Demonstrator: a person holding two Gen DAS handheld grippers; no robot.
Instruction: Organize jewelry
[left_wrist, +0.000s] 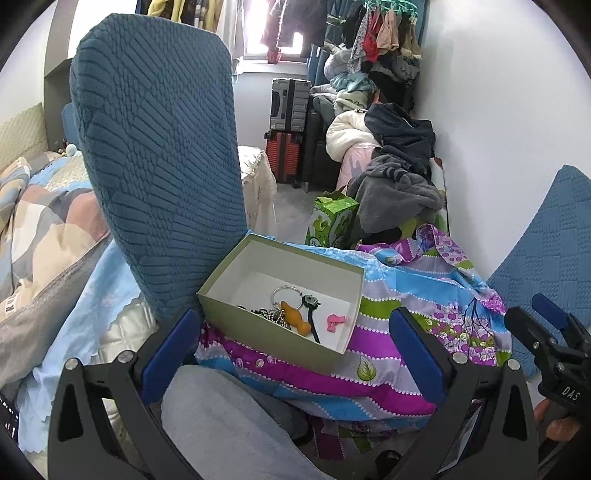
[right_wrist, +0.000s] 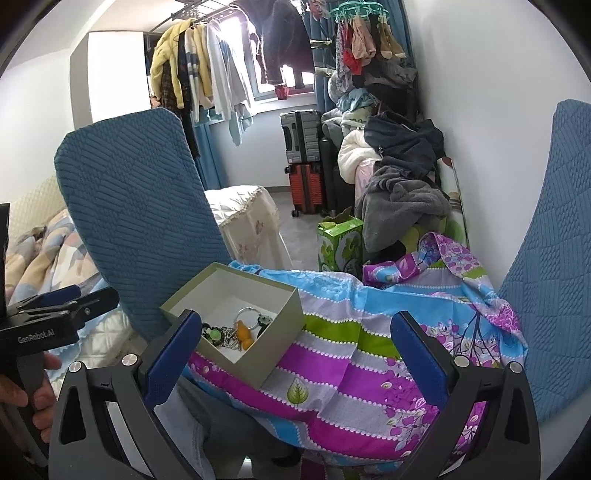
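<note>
An open grey-green cardboard box (left_wrist: 255, 323) rests on a bright patterned cloth (left_wrist: 369, 354). Inside lie a metal key ring (left_wrist: 284, 293), an orange charm (left_wrist: 294, 318), a dark pendant (left_wrist: 310, 301), a chain tangle (left_wrist: 273, 314) and a pink piece (left_wrist: 335, 320). My left gripper (left_wrist: 295, 343) is open and empty, its fingers either side of the box, just short of it. My right gripper (right_wrist: 295, 349) is open and empty, the box (right_wrist: 258, 363) toward its left finger (right_wrist: 173, 347). The ring (right_wrist: 248, 318) and orange charm (right_wrist: 243, 334) show there too.
A blue textured chair back (left_wrist: 159, 166) stands just left of the box; another blue chair (right_wrist: 554, 258) is at the right. A bed (left_wrist: 37, 221) lies at the left. A green carton (left_wrist: 332, 221), piled clothes (left_wrist: 399, 173) and suitcases (left_wrist: 288, 129) stand behind.
</note>
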